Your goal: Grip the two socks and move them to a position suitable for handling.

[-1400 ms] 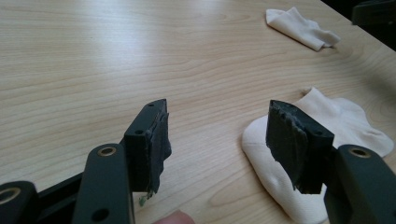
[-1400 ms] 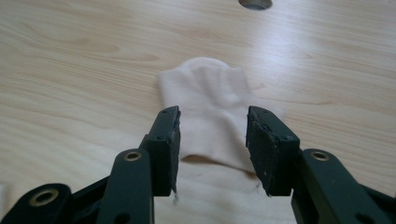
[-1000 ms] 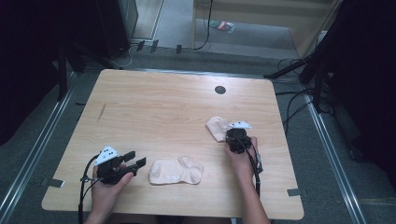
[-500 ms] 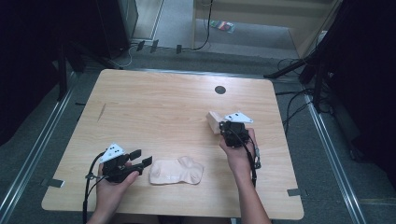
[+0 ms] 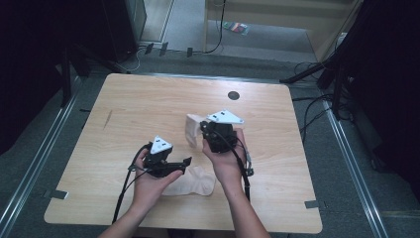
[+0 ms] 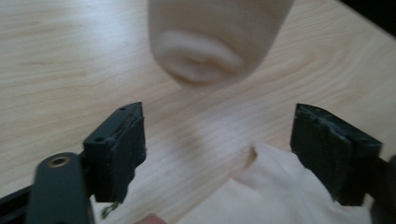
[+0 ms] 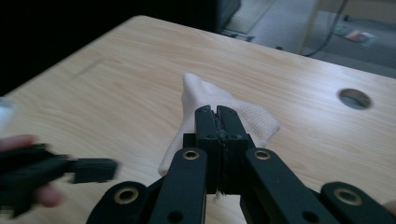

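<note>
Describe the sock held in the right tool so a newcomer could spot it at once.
On the light wooden table, look just below its middle, where the right tool is raised. The pale sock hangs from it, pinched in the shut jaws, while the other sock lies flat near the front edge.

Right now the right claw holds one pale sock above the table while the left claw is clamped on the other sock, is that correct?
Not quite: the left claw is open, over the other sock, as the left gripper view shows. The right claw does hold a pale sock.
</note>
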`<state>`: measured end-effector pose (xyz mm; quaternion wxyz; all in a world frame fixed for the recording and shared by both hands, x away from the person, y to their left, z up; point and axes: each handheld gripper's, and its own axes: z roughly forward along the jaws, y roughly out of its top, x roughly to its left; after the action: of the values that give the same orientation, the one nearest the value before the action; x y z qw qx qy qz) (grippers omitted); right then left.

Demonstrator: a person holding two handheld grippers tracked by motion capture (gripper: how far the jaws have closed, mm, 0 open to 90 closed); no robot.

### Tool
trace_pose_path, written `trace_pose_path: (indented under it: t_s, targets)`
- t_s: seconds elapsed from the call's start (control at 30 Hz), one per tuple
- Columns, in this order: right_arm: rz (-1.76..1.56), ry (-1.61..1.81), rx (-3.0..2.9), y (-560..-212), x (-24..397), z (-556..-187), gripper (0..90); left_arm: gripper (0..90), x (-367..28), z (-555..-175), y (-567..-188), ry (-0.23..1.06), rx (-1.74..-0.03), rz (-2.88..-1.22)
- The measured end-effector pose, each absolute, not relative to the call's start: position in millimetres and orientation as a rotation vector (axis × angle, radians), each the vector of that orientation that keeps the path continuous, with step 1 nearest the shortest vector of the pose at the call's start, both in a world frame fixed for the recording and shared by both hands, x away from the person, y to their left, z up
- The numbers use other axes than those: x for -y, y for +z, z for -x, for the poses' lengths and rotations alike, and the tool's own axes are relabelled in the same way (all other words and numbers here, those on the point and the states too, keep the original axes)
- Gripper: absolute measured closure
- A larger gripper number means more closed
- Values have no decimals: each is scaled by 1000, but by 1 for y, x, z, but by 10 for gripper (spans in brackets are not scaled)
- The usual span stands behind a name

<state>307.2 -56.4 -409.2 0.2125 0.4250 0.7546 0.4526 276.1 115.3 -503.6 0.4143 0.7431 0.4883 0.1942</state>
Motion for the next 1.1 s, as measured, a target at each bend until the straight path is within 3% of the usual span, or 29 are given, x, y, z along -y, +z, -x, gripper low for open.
trace_pose_path:
  t_s: [0.1,0.13,0.23,0.27,0.3,0.5,0.73,0.8,0.87,0.9,0.97,1.03,1.1]
  targets:
    - [-1147,1299,-2113,-405,43,-297,897,195,-108,-278,-502,593,-1240,-1857]
    - [-1141,1306,-2118,-404,40,-294,897,293,-109,-278,-501,643,-1234,-1844]
    - [-1106,1297,-2119,-403,36,-289,897,783,-121,-278,-498,705,-1195,-1836]
    - [-1100,1287,-2113,-404,37,-289,897,874,-127,-278,-497,732,-1188,-1847]
    - [-1100,1279,-2107,-405,39,-290,897,892,-132,-279,-496,773,-1190,-1856]
    - [-1166,1247,-2130,-440,46,-304,897,900,-154,-281,-494,839,-1115,-1976]
    - [-1252,1132,-2189,-498,46,-315,898,877,-157,-290,-522,705,-1098,-2161]
    - [-1254,1078,-2201,-510,49,-316,898,793,-164,-295,-525,601,-1149,-2119]
    - [-1264,1071,-2217,-517,55,-318,893,699,-172,-297,-526,590,-1184,-2087]
    - [-1271,1076,-2220,-519,58,-318,875,638,-177,-297,-526,568,-1195,-2076]
    - [-1283,1098,-2208,-519,68,-318,735,552,-187,-298,-525,451,-1172,-2061]
    - [-1314,1118,-2126,-515,82,-318,602,483,-198,-298,-522,421,-1176,-2026]
    - [-1351,1184,-2050,-509,99,-318,567,470,-209,-300,-519,391,-1212,-1960]
